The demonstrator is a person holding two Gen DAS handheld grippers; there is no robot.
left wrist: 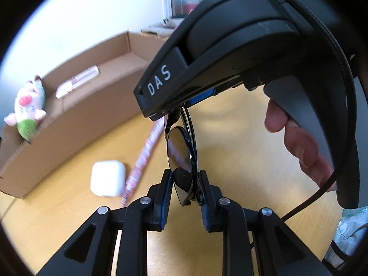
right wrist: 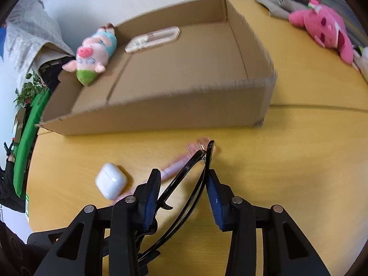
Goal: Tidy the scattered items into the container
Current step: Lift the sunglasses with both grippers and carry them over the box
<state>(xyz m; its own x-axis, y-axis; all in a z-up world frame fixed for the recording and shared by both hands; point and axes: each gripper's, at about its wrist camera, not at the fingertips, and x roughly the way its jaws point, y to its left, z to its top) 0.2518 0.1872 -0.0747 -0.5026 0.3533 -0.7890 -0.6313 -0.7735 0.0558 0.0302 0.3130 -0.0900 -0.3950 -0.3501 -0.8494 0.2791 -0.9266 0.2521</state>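
Note:
Black-framed glasses (left wrist: pixel 181 151) hang above the yellow table between both grippers. My left gripper (left wrist: pixel 185 174) is shut on the lens end of the frame. My right gripper (left wrist: pixel 176 111) comes in from above, held by a hand (left wrist: pixel 299 142). In the right wrist view my right gripper (right wrist: pixel 183 174) has the glasses (right wrist: pixel 193 164) across its jaws, with both pads touching the temple arms. The open cardboard box (right wrist: pixel 161 110) stands just beyond, holding a pig plush (right wrist: pixel 94 53) and a clear packet (right wrist: pixel 153 39). A white earbud case (right wrist: pixel 111 180) and a pink patterned stick (right wrist: pixel 172 166) lie on the table below.
The cardboard box (left wrist: pixel 69 138) fills the left of the left wrist view, the pig plush (left wrist: pixel 27 105) on its rim, the earbud case (left wrist: pixel 108 178) in front. A pink plush (right wrist: pixel 322 27) and grey cloth (right wrist: pixel 276 4) lie far right. A person in grey (right wrist: pixel 27 30) stands far left.

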